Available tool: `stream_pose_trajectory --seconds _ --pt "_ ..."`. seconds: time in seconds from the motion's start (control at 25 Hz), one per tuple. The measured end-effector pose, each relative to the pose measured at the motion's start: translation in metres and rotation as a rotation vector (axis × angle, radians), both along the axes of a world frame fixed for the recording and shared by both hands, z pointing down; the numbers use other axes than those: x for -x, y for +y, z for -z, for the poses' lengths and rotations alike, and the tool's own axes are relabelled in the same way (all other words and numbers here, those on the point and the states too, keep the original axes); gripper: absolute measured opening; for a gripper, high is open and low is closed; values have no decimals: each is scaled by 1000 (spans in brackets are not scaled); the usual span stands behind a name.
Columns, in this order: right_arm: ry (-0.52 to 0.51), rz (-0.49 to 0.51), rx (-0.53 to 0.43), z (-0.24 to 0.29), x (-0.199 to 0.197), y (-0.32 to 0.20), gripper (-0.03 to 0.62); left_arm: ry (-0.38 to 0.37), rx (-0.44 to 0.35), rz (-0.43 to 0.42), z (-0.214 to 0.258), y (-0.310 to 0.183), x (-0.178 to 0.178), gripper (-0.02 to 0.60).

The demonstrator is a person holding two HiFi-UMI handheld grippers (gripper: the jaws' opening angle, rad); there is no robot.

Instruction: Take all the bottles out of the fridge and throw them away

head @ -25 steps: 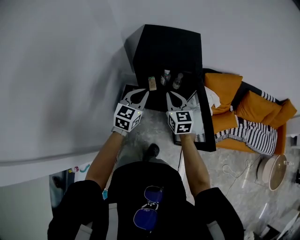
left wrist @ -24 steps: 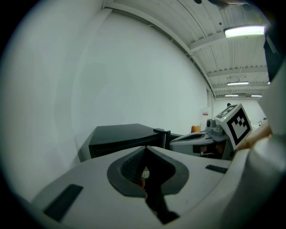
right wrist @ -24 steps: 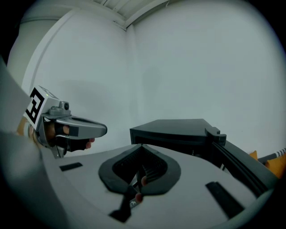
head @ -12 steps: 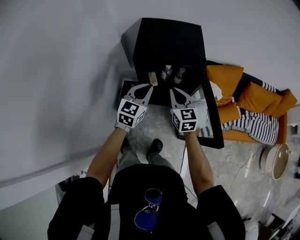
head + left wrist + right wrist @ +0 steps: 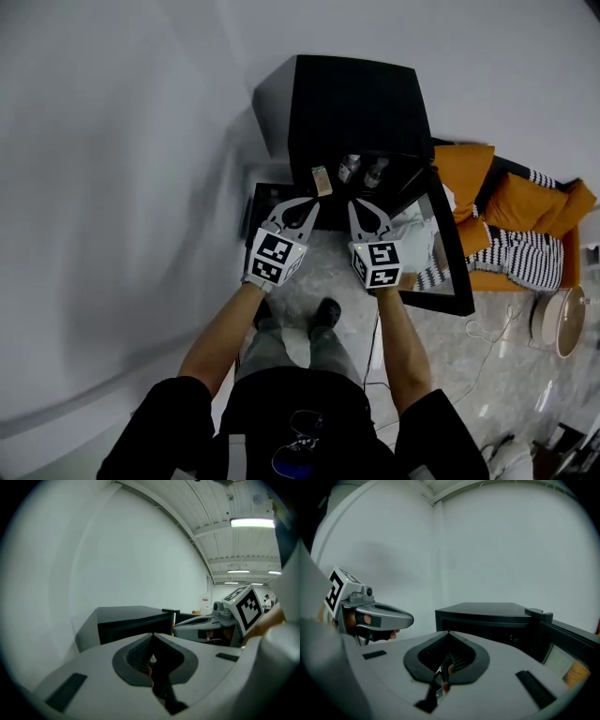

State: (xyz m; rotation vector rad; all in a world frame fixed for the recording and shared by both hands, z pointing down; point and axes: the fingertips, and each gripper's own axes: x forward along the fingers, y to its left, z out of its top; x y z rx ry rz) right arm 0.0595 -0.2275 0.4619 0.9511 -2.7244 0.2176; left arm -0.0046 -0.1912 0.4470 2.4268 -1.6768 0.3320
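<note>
left tool (image 5: 315, 201) and right tool (image 5: 355, 202) both closed and empty, side by side. two bottles (image 5: 350, 169) stand just ahead of the tips inside the open fridge (image 5: 356, 94), clear of both tools.

Head camera looking steeply down from above, each gripper camera peering roughly level along its jaws, all sharing the nearby black fridge (image 5: 352, 103)

Bottles (image 5: 350, 169) in fridge (image 5: 356, 103), sofa (image 5: 511, 202) right (door (image 5: 436, 302) open)
</note>
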Motion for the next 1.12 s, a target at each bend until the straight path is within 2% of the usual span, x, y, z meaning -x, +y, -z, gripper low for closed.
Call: stream_pose_trajectory --seconds 0.56,0.88,1.12 --pt "15 -61 -5 -64 42 -11 0 31 11 -2 -66 -5 60 2" --pt "9 -102 0 -126 49 -35 0 41 5 -37 -119 -23 64 2" --pt "1 -101 -7 -178 60 -50 1 46 11 -53 -176 -39 66 2"
